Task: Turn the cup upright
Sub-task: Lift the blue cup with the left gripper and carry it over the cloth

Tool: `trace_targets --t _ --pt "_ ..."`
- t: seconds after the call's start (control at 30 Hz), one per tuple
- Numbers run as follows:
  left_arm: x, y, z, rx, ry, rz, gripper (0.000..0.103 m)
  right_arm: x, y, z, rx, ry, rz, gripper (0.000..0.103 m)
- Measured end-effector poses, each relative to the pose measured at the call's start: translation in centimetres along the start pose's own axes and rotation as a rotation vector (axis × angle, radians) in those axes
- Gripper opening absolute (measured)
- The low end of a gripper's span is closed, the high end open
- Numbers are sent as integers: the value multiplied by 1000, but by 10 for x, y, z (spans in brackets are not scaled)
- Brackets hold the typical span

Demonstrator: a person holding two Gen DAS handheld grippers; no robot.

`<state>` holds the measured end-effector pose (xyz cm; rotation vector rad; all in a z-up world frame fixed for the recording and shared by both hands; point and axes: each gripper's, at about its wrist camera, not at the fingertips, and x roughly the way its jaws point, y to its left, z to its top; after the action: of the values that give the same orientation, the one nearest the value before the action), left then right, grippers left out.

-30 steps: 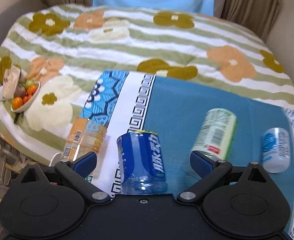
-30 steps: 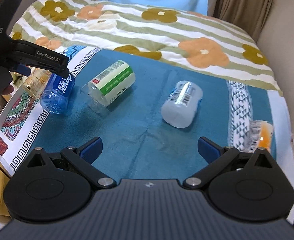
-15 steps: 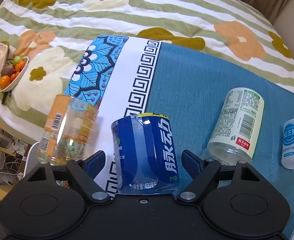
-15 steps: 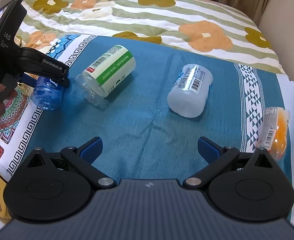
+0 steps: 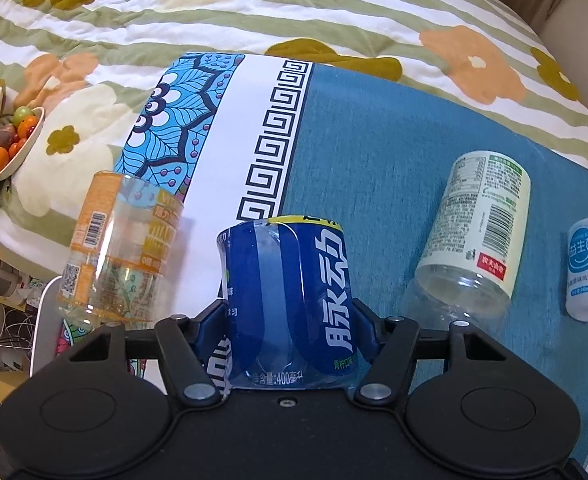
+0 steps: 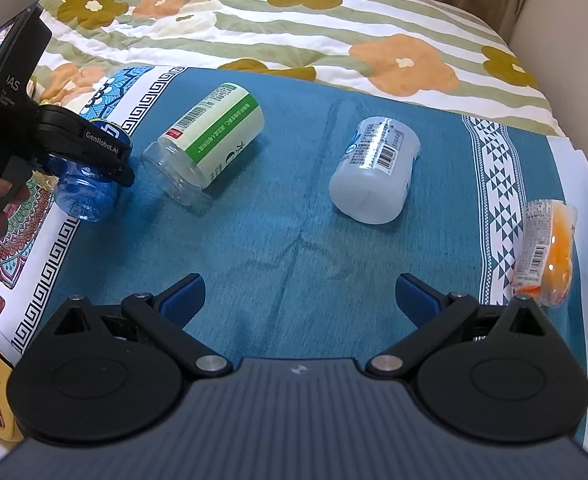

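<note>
Left claw (image 5: 289,320) pinches the blue cup (image 5: 287,296), not yet upright; right claw (image 6: 300,294) hangs spread; other cups lie sideways.

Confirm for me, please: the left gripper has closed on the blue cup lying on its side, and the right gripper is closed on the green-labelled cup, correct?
Not quite. The left gripper is indeed shut on the blue cup, but the right gripper holds nothing: the right wrist view shows its fingers spread wide above the teal cloth, with the green-labelled cup lying apart, farther off to the left.
</note>
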<state>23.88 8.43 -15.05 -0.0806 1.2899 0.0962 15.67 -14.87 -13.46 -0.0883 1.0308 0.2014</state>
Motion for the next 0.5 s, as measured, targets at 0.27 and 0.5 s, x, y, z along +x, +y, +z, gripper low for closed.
trace_targets --t 0.27,0.5 --pt "-8 -3 -11 14 8 -10 68 -7 1 -5 7 -11 -1 103" --pt "-25 -10 -29 26 6 -27 68 -19 -1 -13 14 -23 0 103"
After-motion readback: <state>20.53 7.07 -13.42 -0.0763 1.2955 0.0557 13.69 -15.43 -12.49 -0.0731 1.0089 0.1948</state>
